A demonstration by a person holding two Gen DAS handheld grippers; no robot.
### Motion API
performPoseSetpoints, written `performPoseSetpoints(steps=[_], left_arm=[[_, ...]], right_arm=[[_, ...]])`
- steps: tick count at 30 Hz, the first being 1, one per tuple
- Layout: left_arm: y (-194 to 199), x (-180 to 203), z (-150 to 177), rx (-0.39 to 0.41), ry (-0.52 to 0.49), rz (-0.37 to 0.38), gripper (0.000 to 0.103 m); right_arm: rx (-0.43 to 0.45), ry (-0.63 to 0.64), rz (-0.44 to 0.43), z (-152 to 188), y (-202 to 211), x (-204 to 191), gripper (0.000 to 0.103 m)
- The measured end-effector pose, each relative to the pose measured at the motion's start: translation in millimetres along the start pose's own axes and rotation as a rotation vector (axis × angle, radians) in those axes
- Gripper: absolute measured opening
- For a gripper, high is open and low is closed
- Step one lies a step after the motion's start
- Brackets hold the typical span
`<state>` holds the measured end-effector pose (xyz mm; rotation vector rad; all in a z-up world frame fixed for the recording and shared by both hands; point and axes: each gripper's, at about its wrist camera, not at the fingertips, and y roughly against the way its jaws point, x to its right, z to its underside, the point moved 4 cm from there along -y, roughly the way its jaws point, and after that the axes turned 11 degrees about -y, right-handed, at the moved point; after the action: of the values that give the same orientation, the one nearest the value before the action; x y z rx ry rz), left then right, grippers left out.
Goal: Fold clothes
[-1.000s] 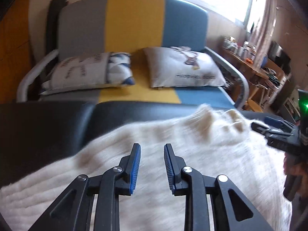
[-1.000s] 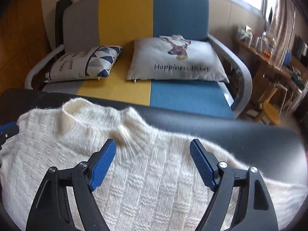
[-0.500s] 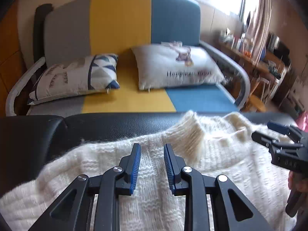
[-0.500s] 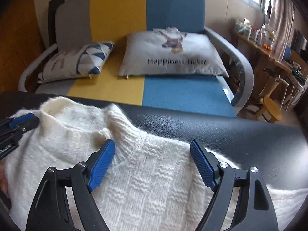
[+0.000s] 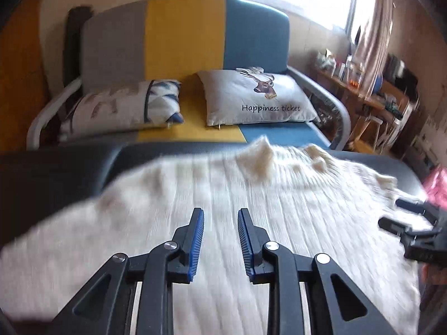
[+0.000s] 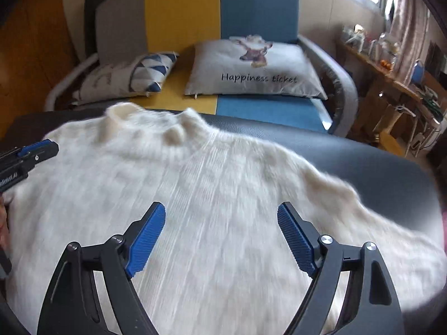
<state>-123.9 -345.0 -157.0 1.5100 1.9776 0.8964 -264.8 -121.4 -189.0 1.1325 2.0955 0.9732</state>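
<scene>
— Both cameras have pulled back since a second ago; more sweater (image 6: 223, 209) shows.
— Grippers?
— Left gripper (image 5: 220, 240) narrowly apart, right gripper (image 6: 222, 237) wide, both empty over its body.
— Lie?
— Spread on the black table (image 6: 377, 164), collar (image 6: 145, 117) farthest, sleeves outward.

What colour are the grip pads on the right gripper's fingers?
Blue, ribbed pads on black fingers; clearest in the right wrist view.

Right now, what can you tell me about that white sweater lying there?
The white sweater is a fluffy cream knit with ribbed texture and a raised, stand-up collar. It lies spread flat, unfolded, on a black padded surface, collar toward the sofa, one sleeve trailing right. Both grippers hover above it with jaws apart; contact can't be judged.
</scene>
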Motion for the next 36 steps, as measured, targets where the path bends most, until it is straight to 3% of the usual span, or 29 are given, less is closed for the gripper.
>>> performPoseSetpoints(steps=[7,10,16,22,25,31,36], left_arm=[[57.9,4.9,93.1,-0.068,0.060,0.001,0.026],[59.9,6.2,121.2,-0.077,0.050,-0.015,0.026],[72.4,-3.3,136.6,-0.031,0.109,-0.015,0.026],[116.3,-6.7,167.2,-0.019,0.147,-0.015,0.026],[131.2,-5.2,189.1,-0.028,0.136,-0.028,0.026],[140.3,-8.0,214.7,-0.028,0.082,-0.061,0.026],[160.5,1.0,214.7,0.010,0.103,0.003,0.026]], right_arm=[[-0.033,-0.063,-0.005,96.2,52.0,10.0,0.085],[-0.041,-0.037,0.059,126.9,53.3,15.2,0.085],[-0.024,-0.070,0.033,132.8,59.6,26.9,0.086],[-0.026,-0.005,0.035,156.3,92.9,2.5,0.086],[-0.026,0.045,0.021,176.2,108.8,-13.4,0.086],[-0.014,-0.003,-0.001,203.1,105.0,-7.8,0.089],[-0.033,-0.017,-0.001,202.4,112.1,-7.7,0.090]])
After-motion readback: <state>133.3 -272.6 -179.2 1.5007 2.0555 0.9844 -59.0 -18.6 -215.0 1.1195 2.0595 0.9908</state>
